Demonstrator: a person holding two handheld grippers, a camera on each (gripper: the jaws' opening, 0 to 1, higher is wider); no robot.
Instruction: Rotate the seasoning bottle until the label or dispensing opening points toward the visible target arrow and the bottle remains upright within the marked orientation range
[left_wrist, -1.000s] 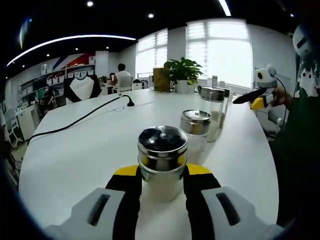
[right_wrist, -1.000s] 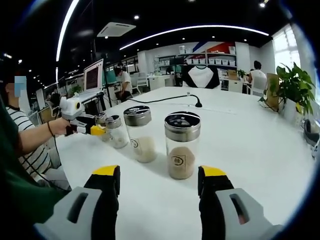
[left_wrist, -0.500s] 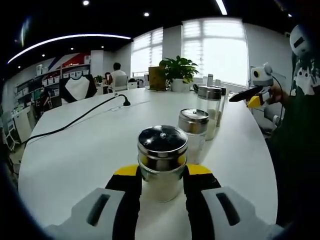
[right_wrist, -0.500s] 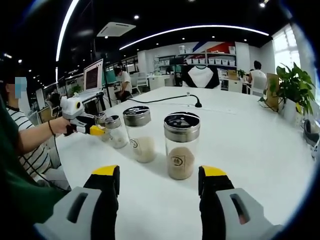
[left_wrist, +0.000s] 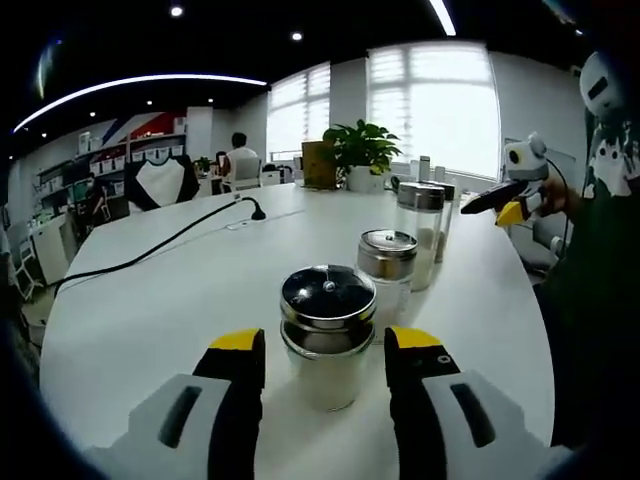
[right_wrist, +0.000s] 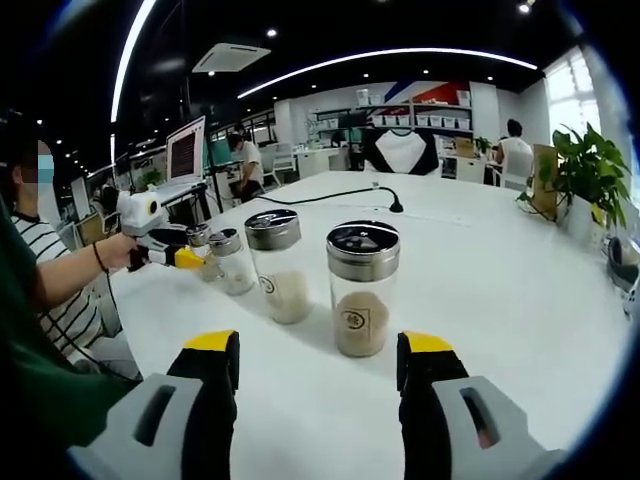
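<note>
Left gripper (left_wrist: 325, 350) parted narrowly around upright seasoning bottle (left_wrist: 326, 335) without touching; right gripper (right_wrist: 320, 358) spread wide before brown-filled jar (right_wrist: 362, 288).

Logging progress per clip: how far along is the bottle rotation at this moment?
Done: hard to judge; no target arrow is visible, though the near seasoning bottle stands upright on the white table. In hand: nothing; the left gripper is open, jaws flanking that bottle with gaps. The right gripper is open short of the brown-filled bottle. Left: confirming the orientation, possibly regripping.
</note>
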